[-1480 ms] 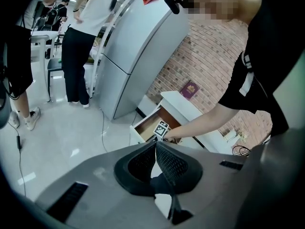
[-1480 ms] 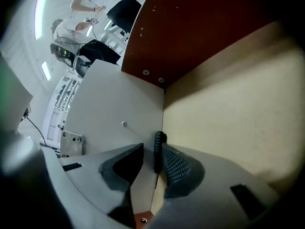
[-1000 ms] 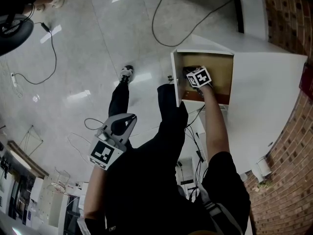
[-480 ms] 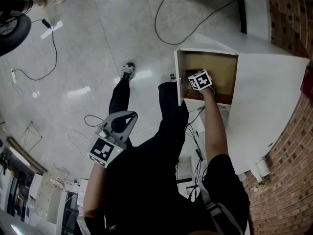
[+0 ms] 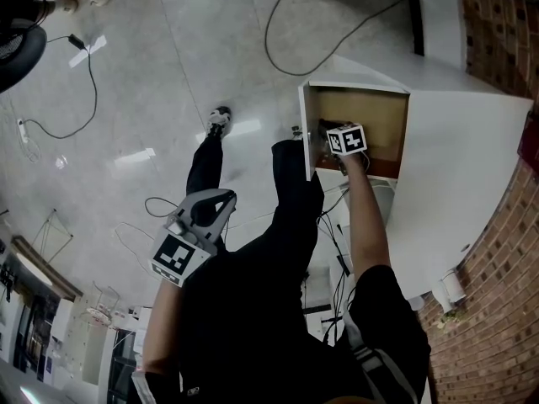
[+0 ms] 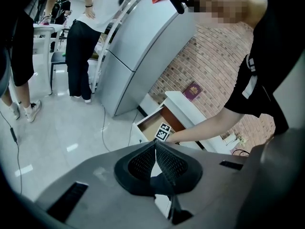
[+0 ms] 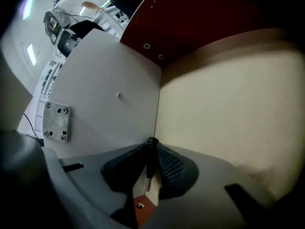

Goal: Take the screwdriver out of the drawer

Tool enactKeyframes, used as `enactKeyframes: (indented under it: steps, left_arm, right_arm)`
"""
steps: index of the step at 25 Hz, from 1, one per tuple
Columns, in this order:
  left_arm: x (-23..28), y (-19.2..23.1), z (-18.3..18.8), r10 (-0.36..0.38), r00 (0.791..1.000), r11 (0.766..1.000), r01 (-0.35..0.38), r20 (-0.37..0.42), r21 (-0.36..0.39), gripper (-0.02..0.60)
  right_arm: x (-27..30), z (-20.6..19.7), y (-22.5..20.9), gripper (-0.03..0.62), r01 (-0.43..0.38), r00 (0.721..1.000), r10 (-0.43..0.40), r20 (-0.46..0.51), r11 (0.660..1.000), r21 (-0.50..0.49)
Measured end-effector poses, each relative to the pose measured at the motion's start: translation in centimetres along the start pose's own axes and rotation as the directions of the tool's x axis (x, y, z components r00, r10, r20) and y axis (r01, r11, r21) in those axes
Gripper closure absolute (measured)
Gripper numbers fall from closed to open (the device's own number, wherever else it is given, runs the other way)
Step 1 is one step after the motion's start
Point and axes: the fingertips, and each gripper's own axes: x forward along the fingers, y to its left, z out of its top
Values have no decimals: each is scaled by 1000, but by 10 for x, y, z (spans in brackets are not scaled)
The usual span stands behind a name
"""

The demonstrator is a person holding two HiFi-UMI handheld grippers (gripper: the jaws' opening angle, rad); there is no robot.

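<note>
Left claw (image 6: 156,144) closed, right claw (image 7: 151,151) clamped

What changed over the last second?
Right tool, down in the drawer, has just been closing its jaws on the screwdriver that stands between them. Its marker cube has rolled slightly. Left tool stays shut, empty and in place. The drawer is still open.

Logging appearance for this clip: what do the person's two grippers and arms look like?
The left gripper and right gripper are grey moulded shells with black, mesh-textured pads. The left marker cube and right marker cube are white with black square patterns. The person wears a black short-sleeved top, and the forearms are bare.
</note>
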Motion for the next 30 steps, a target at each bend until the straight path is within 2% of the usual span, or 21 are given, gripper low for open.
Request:
enactKeyframes:
  steps: [13,16,22,30]
  left_arm:
    - [6,-11,4,-22,1000,999,22,-9,39,563]
    - [7,-15,11,-24,1000,1000,24,3,20,563]
    - [4,-16,14,-32,999,998,33,-2,61,563]
    - [-5,-31,39,-80,995,993,75,54,90,563]
  right_arm:
    - [0,2,1,479,26,999,-26,48,1000,17]
    - [-2,3,2,482,42,997,-43,57,999,14]
    - [-16,6,13,484,36,995,-38,97,999,23]
    - [-56,10,37,484,53,987,-52,155,999,-6]
